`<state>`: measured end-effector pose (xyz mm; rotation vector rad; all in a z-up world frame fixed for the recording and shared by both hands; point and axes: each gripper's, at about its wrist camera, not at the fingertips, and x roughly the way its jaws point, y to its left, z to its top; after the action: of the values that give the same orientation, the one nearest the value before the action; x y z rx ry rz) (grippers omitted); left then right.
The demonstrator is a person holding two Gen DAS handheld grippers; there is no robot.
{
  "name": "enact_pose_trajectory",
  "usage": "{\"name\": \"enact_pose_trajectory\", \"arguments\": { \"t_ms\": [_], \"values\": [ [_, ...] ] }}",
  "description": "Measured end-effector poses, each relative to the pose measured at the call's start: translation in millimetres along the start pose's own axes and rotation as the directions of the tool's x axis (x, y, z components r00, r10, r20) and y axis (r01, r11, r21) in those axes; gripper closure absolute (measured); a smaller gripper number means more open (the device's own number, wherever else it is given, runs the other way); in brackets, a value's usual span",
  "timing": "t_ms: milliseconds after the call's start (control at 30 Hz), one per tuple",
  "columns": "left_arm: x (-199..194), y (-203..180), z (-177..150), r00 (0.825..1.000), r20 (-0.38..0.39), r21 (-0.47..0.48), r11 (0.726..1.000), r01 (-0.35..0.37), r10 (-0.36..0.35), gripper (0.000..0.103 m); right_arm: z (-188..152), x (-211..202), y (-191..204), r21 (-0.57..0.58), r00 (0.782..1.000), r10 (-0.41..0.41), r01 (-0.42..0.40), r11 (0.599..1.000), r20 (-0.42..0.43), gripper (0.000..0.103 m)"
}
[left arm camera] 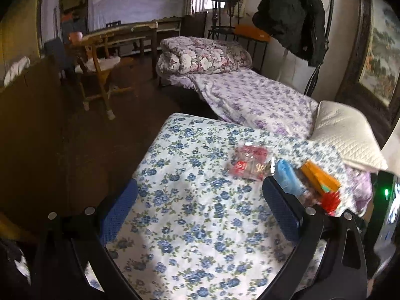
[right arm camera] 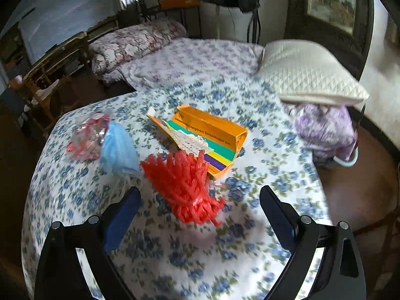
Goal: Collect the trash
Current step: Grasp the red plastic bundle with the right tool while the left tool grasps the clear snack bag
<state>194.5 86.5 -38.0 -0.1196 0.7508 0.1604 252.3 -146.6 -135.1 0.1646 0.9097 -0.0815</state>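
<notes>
Through your left wrist camera, your left gripper hangs over the blue-flowered bedspread with its fingers spread wide and nothing between them. The trash lies ahead and to the right of them: a clear wrapper with red print flat on the spread, a crumpled blue mask just beside it, then an orange carton and a bunch of red plastic strips, partly hidden behind the right finger. A white quilted pillow sits further right, a purple-flowered sheet runs beyond the spread, and a rolled floral quilt lies at its far end. A wooden chair stands on the dark floor to the left, and a black jacket hangs near the wall.

Through your right wrist camera, your right gripper is above the same bedspread, its fingers wide apart and not pressing on anything. The red plastic strips lie in the gap ahead of the fingertips, resting on the spread. Just behind them, touching, is the orange carton, lying open with green, yellow and purple stripes and a white paper slip showing. To the left are the blue mask and, against its far side, the clear wrapper. The white pillow lies at upper right. This view is somewhat blurred.
</notes>
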Motion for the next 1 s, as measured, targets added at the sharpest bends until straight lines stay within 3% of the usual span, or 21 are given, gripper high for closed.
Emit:
{"name": "enact_pose_trajectory", "arguments": {
  "t_ms": [33, 67, 300, 533, 1000],
  "values": [
    [3.1, -0.4, -1.3, 1.0, -0.006, 0.009, 1.0, -0.012, 0.012, 0.007, -0.5, 2.1, -1.9, 0.012, 1.0, 0.019, -0.019, 1.0, -0.001, 0.052],
    [5.7, 0.2, -2.0, 1.0, -0.012, 0.011, 1.0, -0.016, 0.016, 0.007, -1.6, 3.4, -7.5, 0.05, 0.998, 0.063, -0.062, 0.997, -0.018, 0.073],
    [32.4, -1.6, 8.9, 0.999, -0.032, 0.034, 0.999, -0.004, 0.005, 0.007, -30.5, -40.1, -10.7, 0.096, 0.975, 0.22, -0.218, 0.971, -0.012, 0.074],
    [78.1, -31.1, 8.8, 0.995, -0.103, 0.095, 0.995, 0.027, -0.017, 0.007, -31.5, -49.9, -4.9, 0.098, 0.944, 0.33, -0.327, 0.94, -0.014, 0.072],
    [133.9, -72.0, 19.2, 0.986, -0.162, 0.158, 0.986, 0.06, -0.034, 0.007, -29.6, -44.6, -13.5, 0.112, 0.938, 0.347, -0.342, 0.933, -0.028, 0.071]
  ]
}}
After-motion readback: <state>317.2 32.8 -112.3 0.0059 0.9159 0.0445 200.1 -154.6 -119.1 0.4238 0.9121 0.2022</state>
